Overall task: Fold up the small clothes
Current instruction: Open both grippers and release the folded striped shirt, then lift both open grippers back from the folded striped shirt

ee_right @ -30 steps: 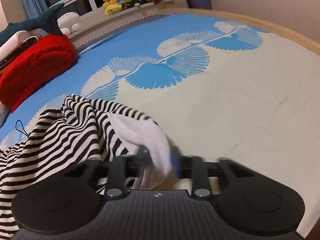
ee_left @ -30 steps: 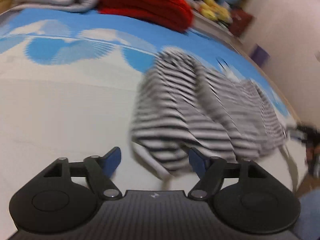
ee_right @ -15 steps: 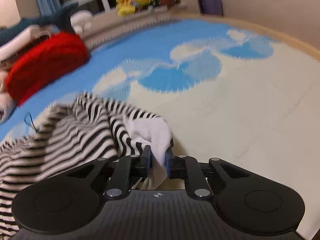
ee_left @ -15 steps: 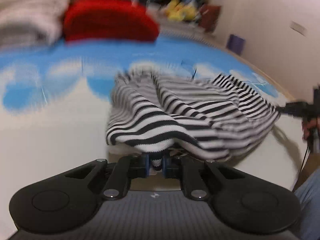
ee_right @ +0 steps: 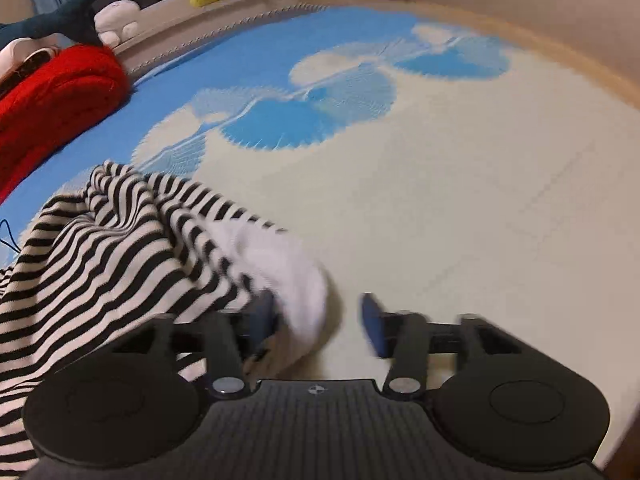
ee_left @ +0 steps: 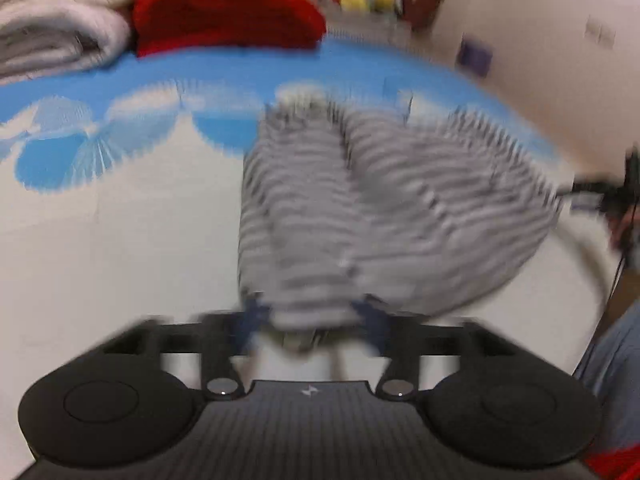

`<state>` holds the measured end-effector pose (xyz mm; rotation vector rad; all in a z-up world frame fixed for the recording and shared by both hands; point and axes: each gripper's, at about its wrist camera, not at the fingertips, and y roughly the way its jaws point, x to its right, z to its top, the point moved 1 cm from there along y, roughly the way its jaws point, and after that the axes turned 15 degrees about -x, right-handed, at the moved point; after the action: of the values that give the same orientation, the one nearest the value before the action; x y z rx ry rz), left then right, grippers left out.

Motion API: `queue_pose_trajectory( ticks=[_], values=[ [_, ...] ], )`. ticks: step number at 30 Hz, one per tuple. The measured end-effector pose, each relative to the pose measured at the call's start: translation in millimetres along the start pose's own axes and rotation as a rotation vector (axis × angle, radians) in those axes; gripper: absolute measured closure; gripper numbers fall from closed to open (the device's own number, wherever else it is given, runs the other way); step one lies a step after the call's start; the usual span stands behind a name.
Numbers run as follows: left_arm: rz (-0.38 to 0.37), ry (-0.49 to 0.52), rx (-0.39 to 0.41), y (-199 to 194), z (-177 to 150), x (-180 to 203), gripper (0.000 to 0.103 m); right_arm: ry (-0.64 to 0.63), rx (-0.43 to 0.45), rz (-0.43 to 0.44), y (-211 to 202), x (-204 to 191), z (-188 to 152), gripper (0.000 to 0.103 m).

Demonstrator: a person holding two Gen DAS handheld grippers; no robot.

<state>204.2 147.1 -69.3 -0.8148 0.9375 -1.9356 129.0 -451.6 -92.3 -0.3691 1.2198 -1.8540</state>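
one striped garment [ee_right: 104, 248], two grippers, one red bundle [ee_right: 52, 100], maybe three plush toys on the ledge

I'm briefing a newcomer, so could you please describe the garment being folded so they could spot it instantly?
Start at the bed cover, blue with fan shapes at the far side and cream nearer. On the cream part lies the striped top, crumpled. It alone has black-and-white stripes with a plain white edge; the red bundle behind is one colour.

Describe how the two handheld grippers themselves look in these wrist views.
Both look identical. The left gripper and right gripper have a black ribbed body with a small pale logo, two round black housings, silver pivot pins, black linkages and blue finger pads.
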Motion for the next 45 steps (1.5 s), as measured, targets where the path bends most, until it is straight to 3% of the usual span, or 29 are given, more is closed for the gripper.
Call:
queue_pose_trajectory(
  ticks=[2,5,8,10,13,17,18,20,21,23,25,28,32,35,36,40,45],
  values=[
    [-0.002,-0.046,0.098,-16,11,-2,0.011,0.006,0.088,0.031,-21,-5,1,0.044],
    [-0.023,-0.152,0.155,-11,42,-11,0.01,-0.044,0.156,0.133,-33,-32,7,0.041],
    [0.051,-0.222,0.138,22,83,-16,0.01,-0.164,0.116,0.21,-16,-79,18,0.041],
    [0.108,-0.234,0.128,49,109,-16,0.01,-0.226,0.098,0.198,2,-107,25,0.041],
    [0.116,-0.238,0.082,84,133,-19,0.01,-0.313,0.071,0.154,35,-147,37,0.043],
    [0.055,-0.266,-0.009,127,145,-20,0.01,-0.35,0.02,0.167,73,-177,55,0.046],
    [0.096,-0.27,-0.03,136,149,-18,0.011,-0.368,0.021,0.164,80,-182,58,0.048],
    [0.27,-0.311,-0.065,153,154,-21,0.01,-0.357,0.031,0.105,92,-186,63,0.052],
    [0.285,-0.361,-0.075,157,154,-30,0.01,-0.305,0.013,0.08,101,-183,69,0.058],
    [0.214,-0.467,-0.064,158,153,-48,0.01,-0.175,-0.038,0.122,114,-168,81,0.058],
    [0.198,-0.497,-0.046,153,153,-57,0.009,-0.134,-0.065,0.141,121,-159,85,0.057],
    [0.174,-0.492,-0.058,148,150,-58,0.009,-0.155,-0.06,0.152,115,-159,80,0.057],
    [0.182,-0.451,-0.057,123,150,-42,0.009,-0.139,-0.068,0.206,84,-152,81,0.046],
    [0.235,-0.367,-0.046,97,146,-17,0.007,-0.145,-0.056,0.24,49,-150,77,0.038],
    [0.265,-0.326,-0.043,90,143,-5,0.001,-0.151,-0.047,0.25,34,-149,74,0.038],
    [0.388,-0.183,-0.022,57,115,43,0.0,-0.188,0.013,0.309,-26,-139,36,0.026],
    [0.412,-0.179,-0.051,31,53,86,0.0,-0.258,0.025,0.308,-70,-124,-40,0.022]
  ],
)
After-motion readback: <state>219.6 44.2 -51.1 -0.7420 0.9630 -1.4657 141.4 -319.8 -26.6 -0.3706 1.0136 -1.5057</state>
